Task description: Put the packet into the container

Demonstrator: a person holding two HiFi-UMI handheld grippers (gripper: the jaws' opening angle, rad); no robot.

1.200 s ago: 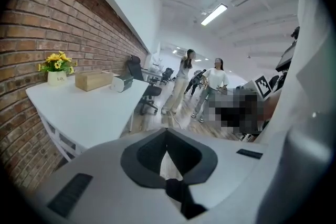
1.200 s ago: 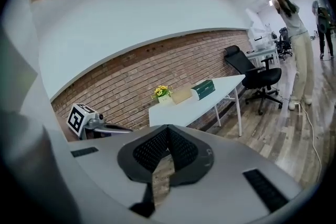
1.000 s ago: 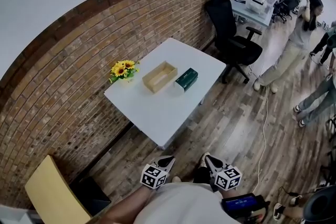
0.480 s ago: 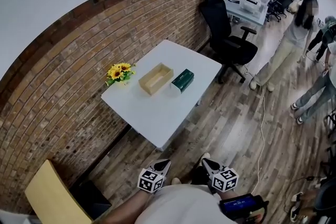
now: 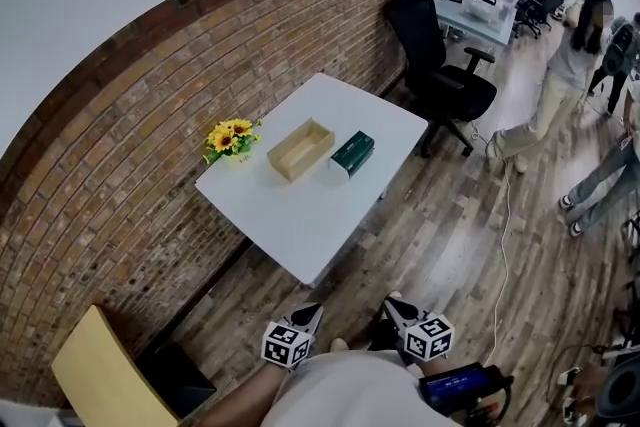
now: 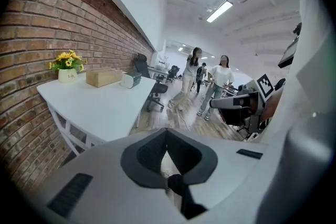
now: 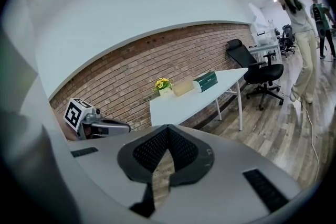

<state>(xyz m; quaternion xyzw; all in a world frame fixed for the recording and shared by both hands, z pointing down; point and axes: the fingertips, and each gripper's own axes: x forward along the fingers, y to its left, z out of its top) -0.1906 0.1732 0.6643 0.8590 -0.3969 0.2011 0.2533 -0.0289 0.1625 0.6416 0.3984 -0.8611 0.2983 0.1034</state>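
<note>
the green packet (image 5: 353, 153) lies flat on the white bench (image 5: 300, 215), just beside the container (image 5: 301, 148), an open, shallow tan box that looks empty from the head view. the packet sits on the side of the container away from the brick wall (image 5: 120, 145), and whether the two touch is too fine to tell. on the container's other side, nearer the wall, stands a small white pot of sunflowers (image 5: 230, 137). the left claw (image 5: 311, 313) and the right claw (image 5: 391, 304) are both low in the head view, close to the person's body and over the wooden floor (image 5: 430, 245), well apart from the bench and from everything on it. the left claw is closed with its jaws meeting at the tips and nothing gripped between them; in the left gripper view only floor shows through the gap lower down. the right claw is the same, jaws brought together at the tips and empty, and in the right gripper view it looks towards the bench, with the packet, container and flowers lined up along the top. each claw's marker cube shows in the other's view. a black office chair (image 5: 440, 65) stands past the far end of the bench, and people (image 5: 570, 65) are on the floor beyond it. a yellow chair (image 5: 100, 375) sits by the wall at the lower left.
</note>
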